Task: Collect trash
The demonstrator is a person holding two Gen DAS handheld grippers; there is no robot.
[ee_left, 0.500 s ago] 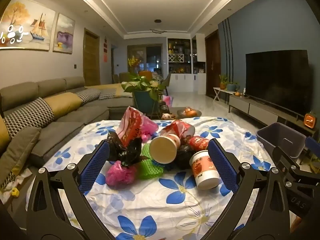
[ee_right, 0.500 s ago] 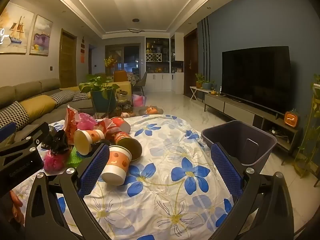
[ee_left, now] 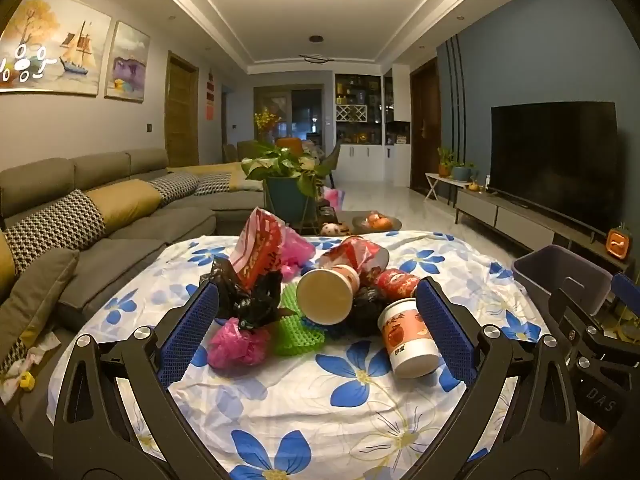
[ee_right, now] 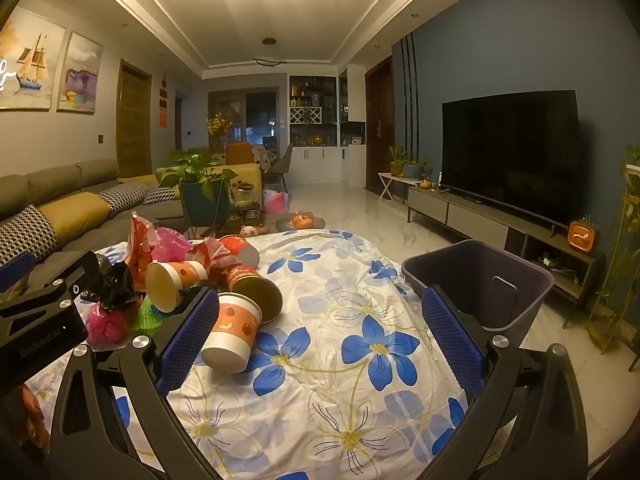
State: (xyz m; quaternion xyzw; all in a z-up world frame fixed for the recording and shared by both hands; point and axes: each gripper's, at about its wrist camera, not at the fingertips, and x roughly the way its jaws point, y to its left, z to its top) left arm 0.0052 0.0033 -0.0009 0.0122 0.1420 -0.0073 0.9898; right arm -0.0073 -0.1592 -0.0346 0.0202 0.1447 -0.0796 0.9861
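Observation:
A heap of trash lies on a table under a blue-flowered cloth: an orange-printed paper cup on its side, a second cup facing me, a black bag, a pink bag, green mesh and red wrappers. My left gripper stands open just short of the heap, nothing between its fingers. My right gripper is open over bare cloth; its left finger is beside the near cup. A dark bin stands at the table's right edge.
A grey sofa with cushions runs along the left. A potted plant and a low tray with fruit stand beyond the table. A TV on a long console fills the right wall. Tiled floor lies between.

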